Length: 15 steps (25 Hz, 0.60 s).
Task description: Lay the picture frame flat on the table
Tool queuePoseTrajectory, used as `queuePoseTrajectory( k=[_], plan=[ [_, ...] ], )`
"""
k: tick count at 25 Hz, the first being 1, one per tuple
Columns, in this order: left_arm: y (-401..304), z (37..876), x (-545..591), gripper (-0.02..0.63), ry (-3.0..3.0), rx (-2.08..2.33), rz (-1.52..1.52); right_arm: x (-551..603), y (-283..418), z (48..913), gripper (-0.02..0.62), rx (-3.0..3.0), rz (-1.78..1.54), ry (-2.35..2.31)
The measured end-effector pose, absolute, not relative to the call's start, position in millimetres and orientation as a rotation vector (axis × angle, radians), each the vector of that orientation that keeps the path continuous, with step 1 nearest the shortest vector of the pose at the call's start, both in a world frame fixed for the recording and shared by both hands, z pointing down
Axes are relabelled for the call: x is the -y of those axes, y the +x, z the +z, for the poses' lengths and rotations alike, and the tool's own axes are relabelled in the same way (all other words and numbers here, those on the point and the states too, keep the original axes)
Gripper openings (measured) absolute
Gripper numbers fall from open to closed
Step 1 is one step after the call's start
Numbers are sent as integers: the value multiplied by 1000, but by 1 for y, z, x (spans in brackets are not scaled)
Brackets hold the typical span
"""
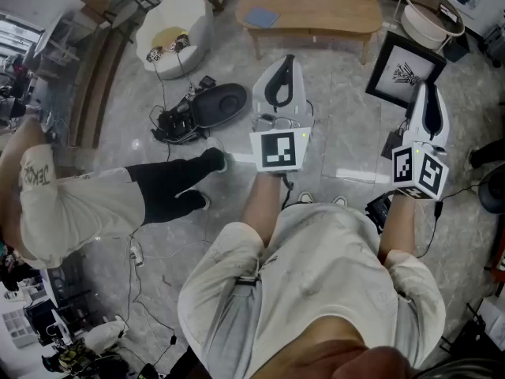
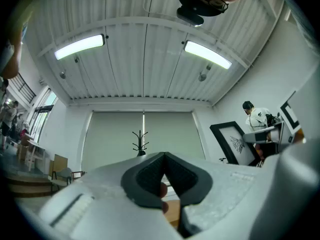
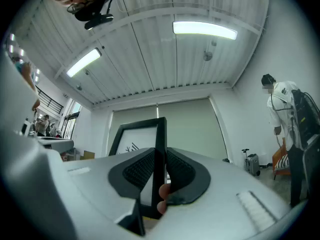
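Ahead of the left gripper (image 1: 284, 76), its jaws closed on nothing, stands the wooden table (image 1: 316, 10) on a marble floor (image 1: 339, 129); the right gripper (image 3: 160, 169) clamps one edge of the picture frame (image 3: 134, 139).

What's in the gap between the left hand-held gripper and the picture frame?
Nothing but bare, shiny floor tiles. The head view shows the left hand-held gripper and the picture frame apart, with only floor below the gap.
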<state>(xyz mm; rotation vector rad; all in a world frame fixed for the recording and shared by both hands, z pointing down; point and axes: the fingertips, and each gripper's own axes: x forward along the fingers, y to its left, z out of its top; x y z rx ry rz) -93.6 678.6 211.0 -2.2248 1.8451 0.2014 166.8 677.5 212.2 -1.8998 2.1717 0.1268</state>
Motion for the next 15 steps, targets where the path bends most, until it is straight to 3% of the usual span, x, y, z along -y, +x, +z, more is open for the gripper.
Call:
queuePoseTrajectory(
  k=[15],
  plan=[
    [-135,214,-695,5,-2252,-1798,186,-697,122,215,74,-2164,141,-1935]
  ],
)
